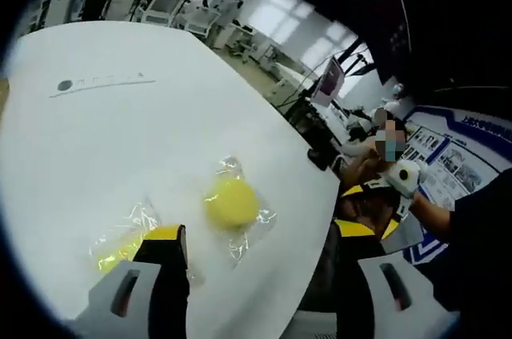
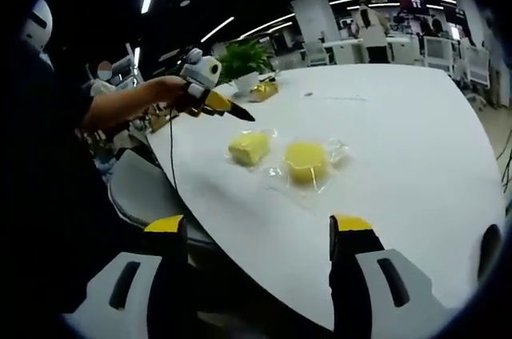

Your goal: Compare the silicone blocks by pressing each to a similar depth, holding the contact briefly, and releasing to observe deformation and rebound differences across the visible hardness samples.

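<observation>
Two yellow silicone blocks lie in clear plastic wrappers on the white table [image 1: 120, 131]. In the left gripper view a rounded block [image 1: 232, 201] sits ahead between my jaws, and a second block [image 1: 118, 248] is partly hidden behind the left jaw. My left gripper [image 1: 256, 237] is open and holds nothing. In the right gripper view the squarer block [image 2: 249, 147] and the rounded block [image 2: 306, 161] lie side by side mid-table. My right gripper [image 2: 258, 229] is open, well short of them, near the table edge. The left gripper [image 2: 214, 102], held in a hand, hovers above the table left of the blocks.
A potted plant [image 2: 244, 59] and a small yellow item [image 2: 262, 91] stand at the table's far end. A grey chair [image 2: 144, 187] sits beside the table edge. A printed logo [image 1: 100, 81] marks the tabletop. Desks and people fill the room behind.
</observation>
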Demonstrator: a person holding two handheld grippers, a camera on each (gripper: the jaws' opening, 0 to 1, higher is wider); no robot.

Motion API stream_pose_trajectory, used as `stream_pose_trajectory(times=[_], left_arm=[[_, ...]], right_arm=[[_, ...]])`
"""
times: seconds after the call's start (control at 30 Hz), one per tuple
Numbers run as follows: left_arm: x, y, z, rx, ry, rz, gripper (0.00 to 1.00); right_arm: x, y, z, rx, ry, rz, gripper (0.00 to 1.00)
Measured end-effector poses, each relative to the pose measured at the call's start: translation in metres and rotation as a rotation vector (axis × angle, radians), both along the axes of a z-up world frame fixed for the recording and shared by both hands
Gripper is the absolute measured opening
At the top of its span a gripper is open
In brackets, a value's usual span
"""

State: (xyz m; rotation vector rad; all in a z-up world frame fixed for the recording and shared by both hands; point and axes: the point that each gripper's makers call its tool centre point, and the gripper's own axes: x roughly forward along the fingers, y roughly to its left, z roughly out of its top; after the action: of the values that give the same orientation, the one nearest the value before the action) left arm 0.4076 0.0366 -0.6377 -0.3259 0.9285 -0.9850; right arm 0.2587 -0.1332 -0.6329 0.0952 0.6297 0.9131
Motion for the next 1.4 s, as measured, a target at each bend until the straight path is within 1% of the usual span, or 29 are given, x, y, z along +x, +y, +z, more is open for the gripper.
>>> stream_pose_trajectory(times=[0.03,0.07,0.13,0.23,0.3,0.37,0.43,0.53,0.63,0.8,0.83,0.87,1.0,1.13,1.17,1.3,1.4], left_arm=[[0.002,-0.003,-0.001,-0.012,0.024,0.012,0.71],[0.006,-0.005,-0.002,-0.017,0.034,0.019,0.71],[0.012,-0.009,-0.007,-0.016,0.041,0.033,0.69],[0.025,-0.018,-0.017,-0.010,0.050,0.068,0.69],[0.028,-0.022,-0.025,0.002,0.069,0.069,0.70],[0.032,-0.025,-0.039,0.035,0.089,0.075,0.71],[0.034,-0.027,-0.045,0.054,0.093,0.072,0.70],[0.038,-0.032,-0.054,0.060,0.114,0.082,0.69],[0.037,-0.040,-0.057,0.036,0.149,0.101,0.67],[0.045,-0.049,-0.062,0.005,0.193,0.160,0.60],[0.052,-0.048,-0.067,-0.002,0.208,0.180,0.60],[0.056,-0.050,-0.070,-0.005,0.221,0.190,0.59],[0.059,-0.055,-0.079,0.005,0.250,0.203,0.58],[0.057,-0.059,-0.087,0.025,0.274,0.196,0.55],[0.057,-0.059,-0.089,0.032,0.282,0.200,0.54],[0.060,-0.061,-0.093,0.021,0.300,0.213,0.43],[0.061,-0.063,-0.094,0.011,0.313,0.228,0.38]], right_arm=[[-0.001,0.000,-0.001,-0.001,0.003,-0.002,0.66],[-0.002,-0.001,-0.002,-0.003,0.006,-0.002,0.66],[-0.004,-0.002,-0.004,-0.007,0.010,-0.006,0.66],[-0.006,-0.003,-0.004,-0.003,0.018,-0.017,0.66],[-0.007,-0.006,-0.004,-0.006,0.018,-0.021,0.66],[-0.007,-0.008,-0.003,-0.006,0.017,-0.030,0.66],[-0.008,-0.011,-0.002,-0.007,0.017,-0.040,0.65],[-0.007,-0.016,-0.002,-0.007,0.016,-0.053,0.65],[-0.008,-0.020,-0.004,-0.014,0.019,-0.066,0.65],[-0.011,-0.027,-0.007,-0.021,0.029,-0.079,0.64],[-0.011,-0.028,-0.008,-0.024,0.028,-0.083,0.64],[-0.011,-0.029,-0.008,-0.024,0.028,-0.086,0.64],[-0.009,-0.034,-0.007,-0.019,0.027,-0.102,0.63],[-0.007,-0.037,-0.007,-0.021,0.024,-0.116,0.62],[-0.007,-0.038,-0.007,-0.021,0.022,-0.119,0.62],[-0.006,-0.039,-0.008,-0.021,0.025,-0.130,0.61],[-0.006,-0.039,-0.009,-0.025,0.026,-0.132,0.60]])
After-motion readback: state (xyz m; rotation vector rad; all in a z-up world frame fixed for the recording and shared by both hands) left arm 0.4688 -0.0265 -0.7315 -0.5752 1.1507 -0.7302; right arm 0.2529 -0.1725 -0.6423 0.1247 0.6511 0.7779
